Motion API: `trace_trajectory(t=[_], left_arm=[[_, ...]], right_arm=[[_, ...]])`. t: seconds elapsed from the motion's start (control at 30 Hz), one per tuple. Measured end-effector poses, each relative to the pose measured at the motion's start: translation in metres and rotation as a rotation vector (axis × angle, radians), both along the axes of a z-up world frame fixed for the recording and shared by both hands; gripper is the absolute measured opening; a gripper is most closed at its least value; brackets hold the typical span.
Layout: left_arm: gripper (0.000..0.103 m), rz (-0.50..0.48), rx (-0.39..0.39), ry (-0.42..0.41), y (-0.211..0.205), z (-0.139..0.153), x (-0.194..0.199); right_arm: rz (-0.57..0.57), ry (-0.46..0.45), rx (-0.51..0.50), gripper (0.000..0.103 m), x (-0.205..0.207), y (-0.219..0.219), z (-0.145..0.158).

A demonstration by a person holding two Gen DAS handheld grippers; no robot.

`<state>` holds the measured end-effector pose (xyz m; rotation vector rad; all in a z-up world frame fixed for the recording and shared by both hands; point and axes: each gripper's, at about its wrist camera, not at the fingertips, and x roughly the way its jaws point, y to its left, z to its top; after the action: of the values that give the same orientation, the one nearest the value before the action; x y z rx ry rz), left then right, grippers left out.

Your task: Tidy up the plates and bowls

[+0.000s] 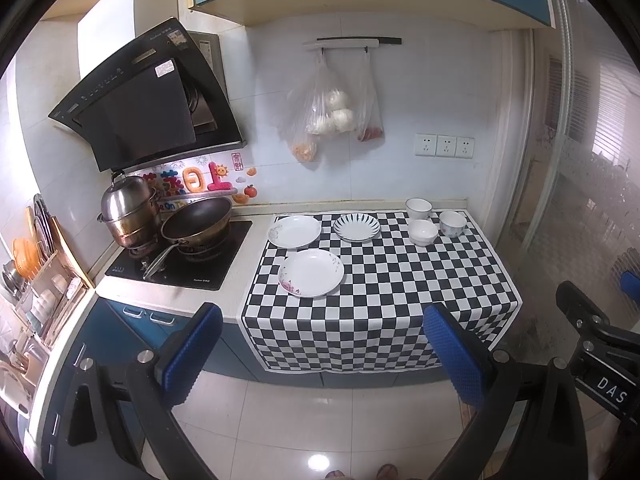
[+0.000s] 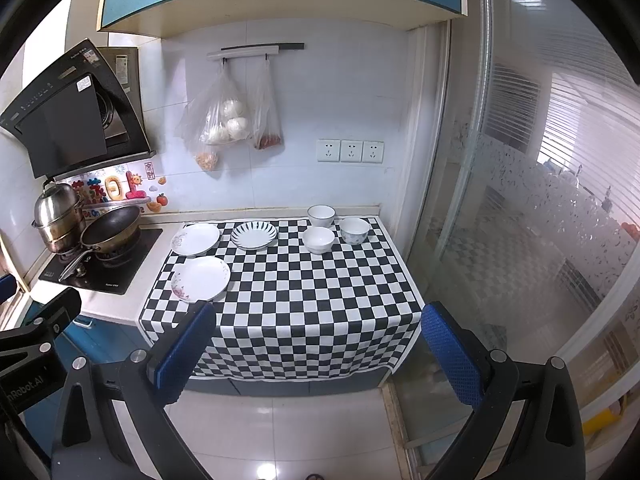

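Note:
Three plates lie on the checkered cloth [image 1: 400, 292]: a near floral plate [image 1: 311, 273] [image 2: 201, 279], a far-left floral plate [image 1: 294, 231] [image 2: 196, 239], and a blue-striped plate [image 1: 357, 227] [image 2: 254, 235]. Three bowls stand at the back right: a dark-rimmed white bowl [image 1: 418, 208] [image 2: 321, 215], a plain white bowl [image 1: 423, 232] [image 2: 318, 239], and a patterned bowl [image 1: 453, 223] [image 2: 354, 230]. My left gripper [image 1: 324, 356] is open and empty, in front of the counter, away from the dishes. My right gripper [image 2: 320, 352] is open and empty, likewise back from the counter edge.
A stove [image 1: 180, 260] with a wok [image 1: 196, 220] and a steel pot [image 1: 128, 216] sits left of the cloth. A dish rack [image 1: 36, 280] stands at far left. Plastic bags [image 1: 328, 112] hang on the wall. A glass door [image 2: 540, 200] bounds the right side.

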<state>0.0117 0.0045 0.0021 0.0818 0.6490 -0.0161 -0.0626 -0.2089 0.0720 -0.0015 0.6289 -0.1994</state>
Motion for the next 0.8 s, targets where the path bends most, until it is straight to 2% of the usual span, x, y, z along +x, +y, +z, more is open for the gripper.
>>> trace_trajectory(t=[0.8], left_arm=[[0.103, 0.001, 0.004, -0.001, 0.0018, -0.003, 0.0003]], right_arm=[[-0.004, 0.005, -0.004, 0.103, 0.0036, -0.0049, 0.0018]])
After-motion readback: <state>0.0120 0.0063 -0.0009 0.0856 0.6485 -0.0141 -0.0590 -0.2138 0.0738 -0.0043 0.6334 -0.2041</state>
